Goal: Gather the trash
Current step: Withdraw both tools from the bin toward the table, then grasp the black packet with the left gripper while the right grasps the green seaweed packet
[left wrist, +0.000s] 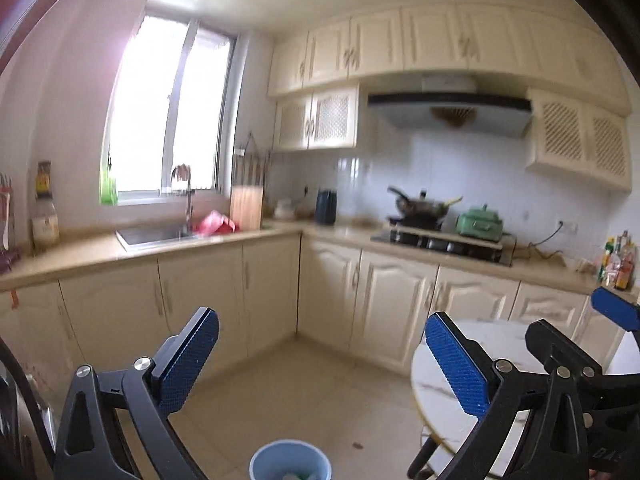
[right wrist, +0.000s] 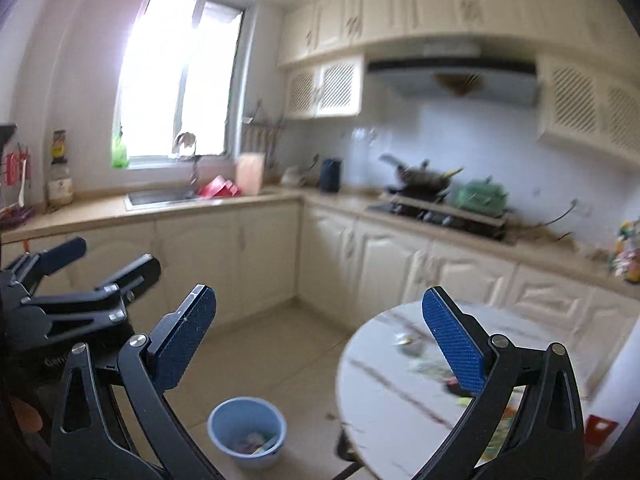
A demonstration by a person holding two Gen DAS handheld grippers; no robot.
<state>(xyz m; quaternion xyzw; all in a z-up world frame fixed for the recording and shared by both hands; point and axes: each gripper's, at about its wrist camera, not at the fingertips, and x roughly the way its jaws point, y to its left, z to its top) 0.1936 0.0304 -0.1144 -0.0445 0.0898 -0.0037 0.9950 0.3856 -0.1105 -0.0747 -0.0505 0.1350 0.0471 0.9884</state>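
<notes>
Left gripper (left wrist: 322,356) raised over the kitchen floor, jaws spread wide, nothing between them. Right gripper (right wrist: 320,334) likewise aloft, jaws spread wide and empty.

Below and between the left jaws, at the bottom edge of the left wrist view: blue bin (left wrist: 291,460) standing on the floor (left wrist: 304,380), some pale scraps inside. Same bin (right wrist: 247,424) in the right wrist view, low between the right jaws and nearer the left finger, bits of trash in its bottom.

Behind the right finger of the right jaws: round marble table (right wrist: 384,380), with crumpled wrappers (right wrist: 412,346) scattered on top, blurred, partly hidden by that finger. More colourful litter (right wrist: 500,432) near the table's near edge, too smeared to name. Same table (left wrist: 440,400) behind the right finger of the left jaws.

Far ahead of both jaws: sink (left wrist: 154,235) under the window (left wrist: 172,120), wok (left wrist: 424,202) on the stove, green pot (left wrist: 480,222) beside it.

Small dark speck (left wrist: 357,446) on the floor, between bin and table.
</notes>
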